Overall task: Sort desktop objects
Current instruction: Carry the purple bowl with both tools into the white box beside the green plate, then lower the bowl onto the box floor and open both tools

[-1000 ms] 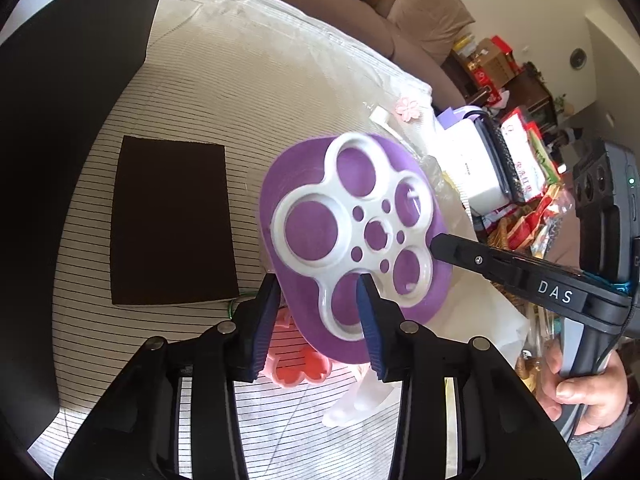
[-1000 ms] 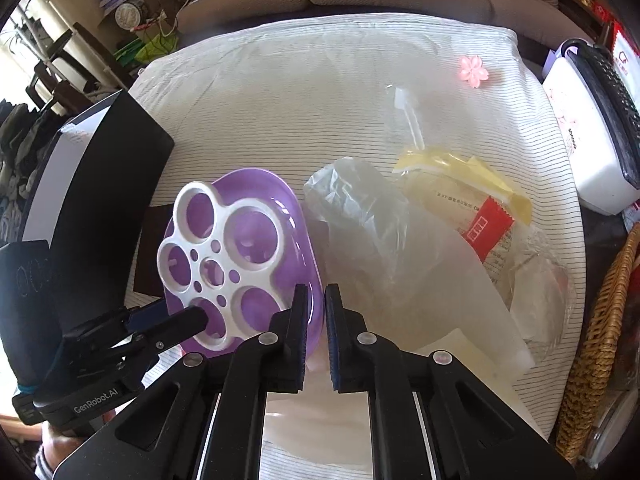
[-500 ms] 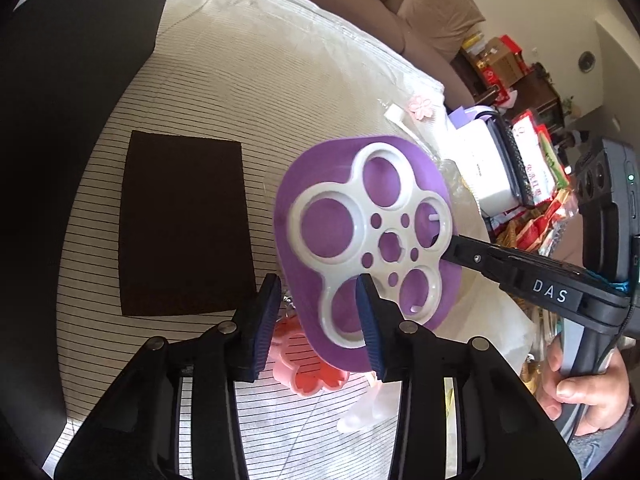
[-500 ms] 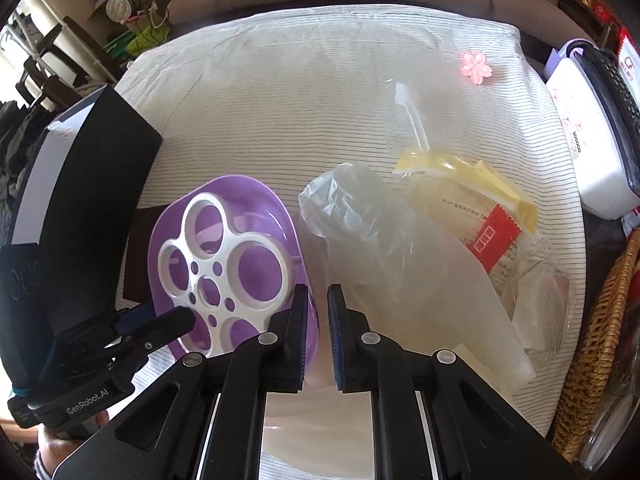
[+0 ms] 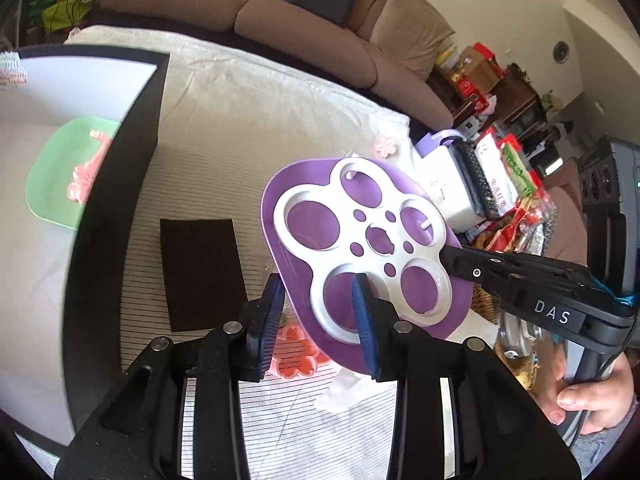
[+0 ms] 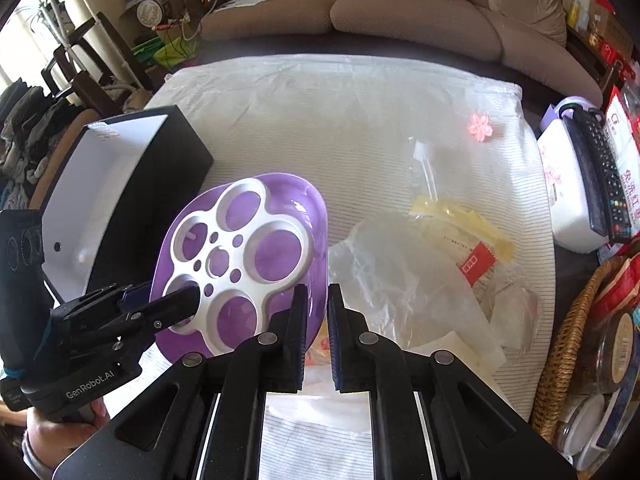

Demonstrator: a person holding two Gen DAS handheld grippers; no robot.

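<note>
A purple dish (image 5: 296,184) (image 6: 308,204) with a white perforated insert (image 5: 320,196) (image 6: 244,264) is held tilted in the air above the striped tablecloth. My left gripper (image 5: 318,312) (image 6: 182,304) is shut on the dish's near rim and insert. My right gripper (image 6: 316,316) (image 5: 448,256) is shut on the opposite rim. A black box (image 5: 116,184) (image 6: 160,168) with a white inside stands to the left; it holds a green plate (image 5: 52,172) with pink pieces.
A dark brown mat (image 5: 200,272) lies on the cloth. Pink flower pieces (image 5: 296,356) (image 6: 479,126) lie below the dish and at the far edge. Clear and yellow plastic bags (image 6: 432,264) lie right. A white appliance (image 6: 568,184) and wicker basket (image 6: 568,344) stand at the right edge.
Both grippers have lifted the dish higher and carried it left toward the black box, whose inside with the green plate has come into view.
</note>
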